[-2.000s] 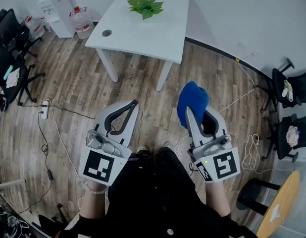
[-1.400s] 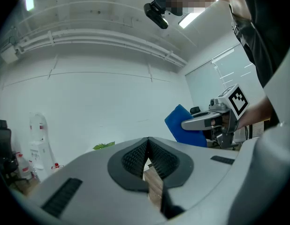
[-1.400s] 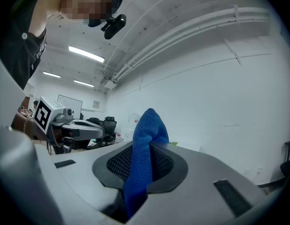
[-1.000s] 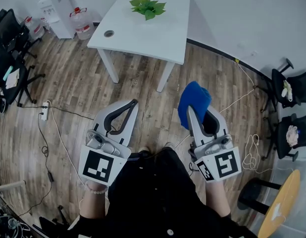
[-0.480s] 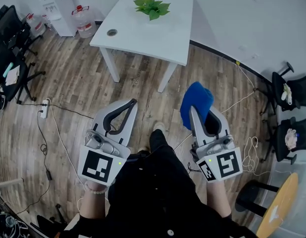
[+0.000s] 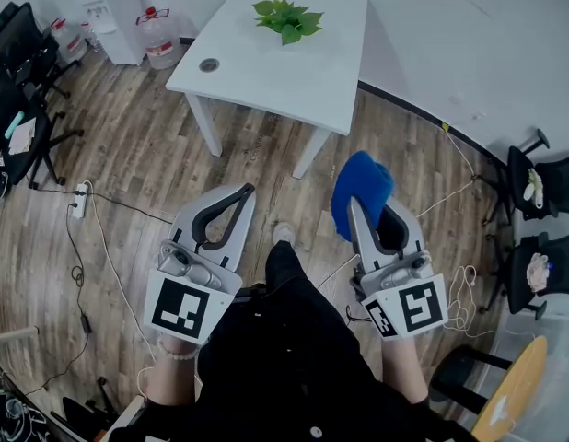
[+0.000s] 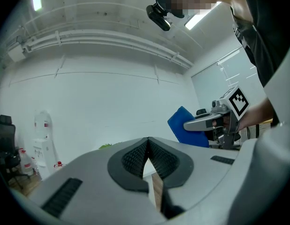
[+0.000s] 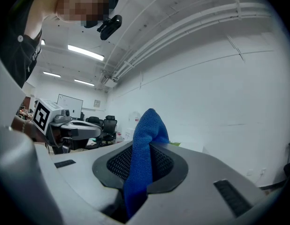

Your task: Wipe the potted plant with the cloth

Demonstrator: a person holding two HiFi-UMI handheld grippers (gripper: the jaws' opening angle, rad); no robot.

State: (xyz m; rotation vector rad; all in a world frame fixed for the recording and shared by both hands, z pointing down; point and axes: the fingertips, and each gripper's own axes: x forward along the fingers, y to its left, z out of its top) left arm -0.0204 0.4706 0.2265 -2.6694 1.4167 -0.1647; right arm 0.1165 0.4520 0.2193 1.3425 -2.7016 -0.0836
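The potted plant (image 6: 289, 18) stands on the far part of the white bench (image 6: 266, 76), close to the wall, and nothing touches it. Only its leaves show from above; the pot is hidden under them. Judged from that, the wiping itself is not yet begun. The cloth (image 6: 360, 184) is nowhere near the leaves, and the person stands on the wooden floor (image 6: 156, 155), well apart from the bench and facing it. Only the first step looks done, the taking up of the cloth. Nearly the whole job is left: reaching the bench, bringing the cloth to the leaves and passing it over them, perhaps while the other hand steadies the plant.

The right tongs (image 6: 352, 208) are clamped on the blue cloth. The right gripper view shows a fold of it pinched between the two ribbed pads, rising above the tips and hanging down below them, so the grip seems firm. The left tongs (image 6: 250, 191) are closed together with nothing in them. The left gripper view shows the pads meeting at the tip, with only a thin gap lower down through which the floor appears. They touch nothing, and are held level beside the right tongs, apart from them
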